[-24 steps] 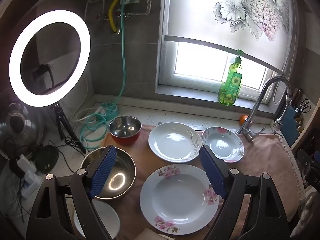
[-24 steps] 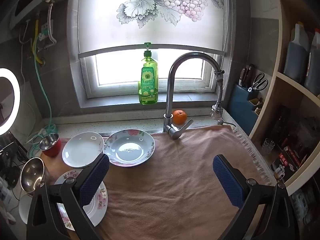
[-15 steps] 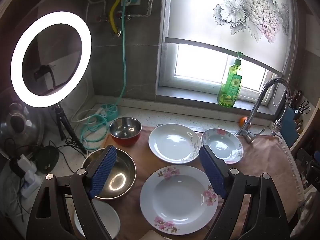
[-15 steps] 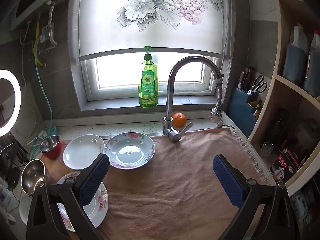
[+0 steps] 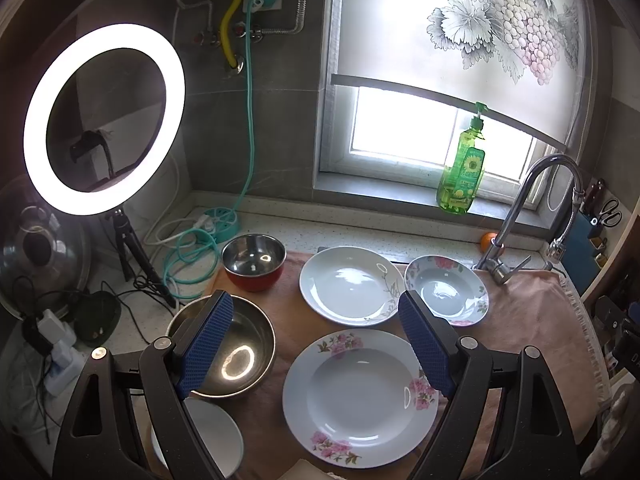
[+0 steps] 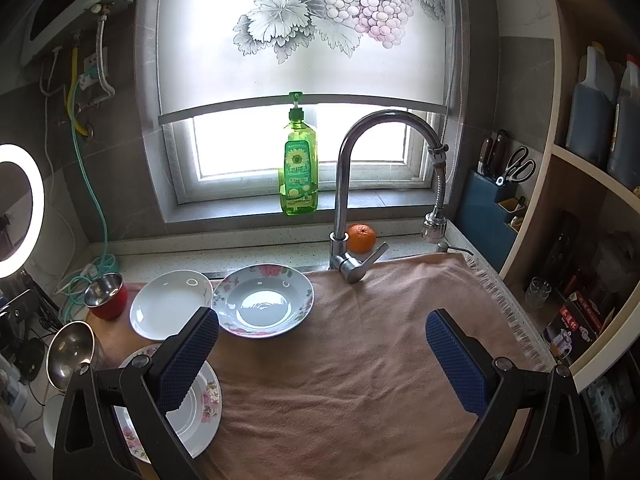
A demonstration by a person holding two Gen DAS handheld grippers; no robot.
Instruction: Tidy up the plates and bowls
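Daylight pours through the window (image 6: 304,144), blown out to white below the blind (image 6: 304,32). The ring light (image 5: 104,124) glares hard at left, mirrored as a bright ring in the steel bowl (image 5: 236,356). Both views are sharp in the middle, curved and darkened at the edges. Shelves (image 6: 592,160) sit dim.
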